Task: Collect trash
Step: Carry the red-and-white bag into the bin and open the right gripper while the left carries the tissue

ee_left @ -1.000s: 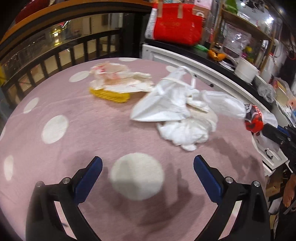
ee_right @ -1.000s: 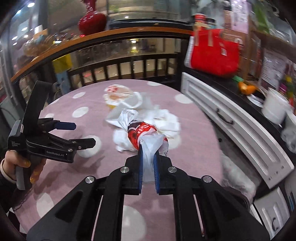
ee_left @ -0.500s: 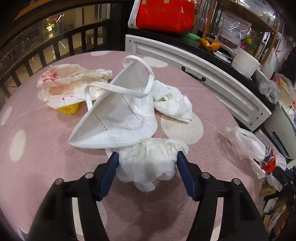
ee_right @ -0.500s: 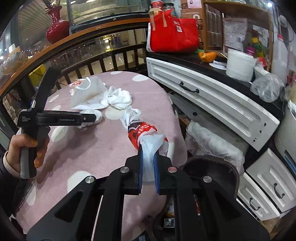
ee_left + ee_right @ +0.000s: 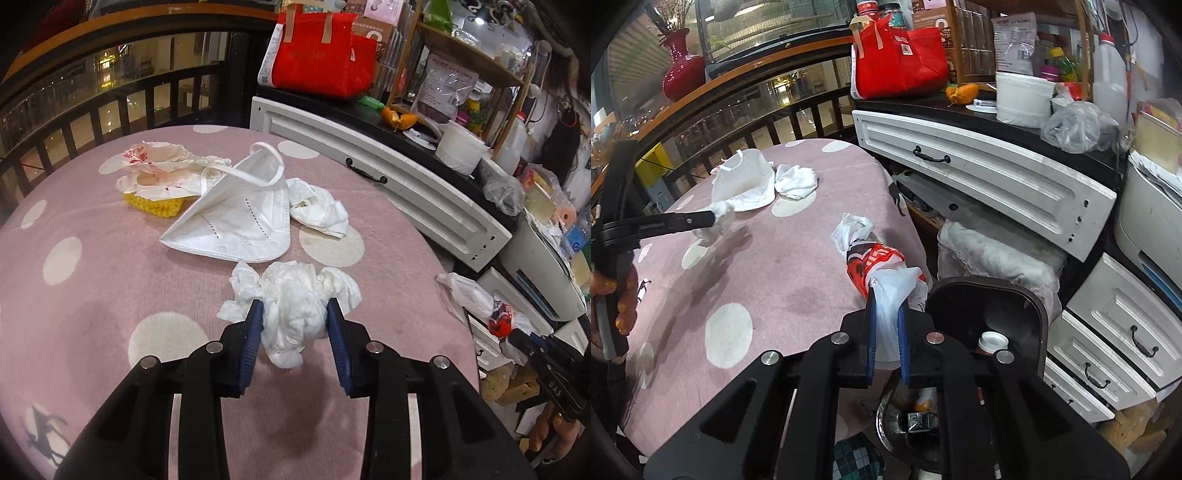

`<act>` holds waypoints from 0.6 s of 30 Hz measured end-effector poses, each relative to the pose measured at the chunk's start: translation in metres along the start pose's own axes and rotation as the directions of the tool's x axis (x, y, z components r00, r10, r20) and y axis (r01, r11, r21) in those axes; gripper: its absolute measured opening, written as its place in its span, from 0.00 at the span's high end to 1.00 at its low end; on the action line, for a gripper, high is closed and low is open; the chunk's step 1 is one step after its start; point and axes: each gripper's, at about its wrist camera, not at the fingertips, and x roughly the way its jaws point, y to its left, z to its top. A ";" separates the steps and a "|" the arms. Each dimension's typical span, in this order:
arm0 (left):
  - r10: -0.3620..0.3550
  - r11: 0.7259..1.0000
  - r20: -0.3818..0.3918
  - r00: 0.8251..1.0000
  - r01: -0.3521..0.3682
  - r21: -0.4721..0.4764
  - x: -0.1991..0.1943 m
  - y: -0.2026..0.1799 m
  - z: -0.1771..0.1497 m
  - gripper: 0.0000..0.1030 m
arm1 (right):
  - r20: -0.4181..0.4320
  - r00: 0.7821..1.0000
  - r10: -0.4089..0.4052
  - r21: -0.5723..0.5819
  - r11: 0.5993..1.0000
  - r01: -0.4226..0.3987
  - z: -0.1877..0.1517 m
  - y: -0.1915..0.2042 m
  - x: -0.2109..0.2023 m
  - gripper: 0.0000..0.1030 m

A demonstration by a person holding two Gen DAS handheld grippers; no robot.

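Observation:
My left gripper (image 5: 294,310) is shut on a crumpled white tissue (image 5: 295,299) and holds it just above the pink dotted table (image 5: 110,280). Beyond it lie a white face mask (image 5: 240,221), a second crumpled tissue (image 5: 319,212) and a red-printed wrapper (image 5: 159,173) over a yellow sponge (image 5: 155,206). My right gripper (image 5: 885,295) is shut on a white and red plastic bag (image 5: 879,262), at the table's right edge beside an open dark trash bin (image 5: 990,314). The left gripper with its tissue also shows in the right wrist view (image 5: 713,219).
A white drawer cabinet (image 5: 979,173) runs along the table's right side, with a red bag (image 5: 901,62), a white tub (image 5: 1023,98) and clutter on top. A dark railing (image 5: 92,99) runs behind the table. The bin holds a bottle (image 5: 993,339) and other rubbish.
My left gripper closed on the crumpled tissue and lifted it back from the mask. My right gripper carried the plastic bag further right and down, toward the open bin.

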 end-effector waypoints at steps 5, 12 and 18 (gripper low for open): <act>-0.052 0.999 0.018 0.998 0.052 0.001 -0.023 -0.015 -0.017 0.66 | 0.006 1.000 -0.019 0.020 1.000 0.019 -0.014 -0.013 -0.016 0.90; -0.137 0.988 0.033 0.990 0.134 0.080 -0.046 -0.064 -0.037 0.66 | -0.019 0.998 -0.063 0.060 0.996 0.064 -0.039 -0.040 -0.029 0.90; -0.224 0.964 0.011 0.975 0.220 0.150 -0.050 -0.112 -0.052 0.66 | -0.108 0.988 -0.113 0.113 0.986 0.125 -0.067 -0.067 -0.008 0.90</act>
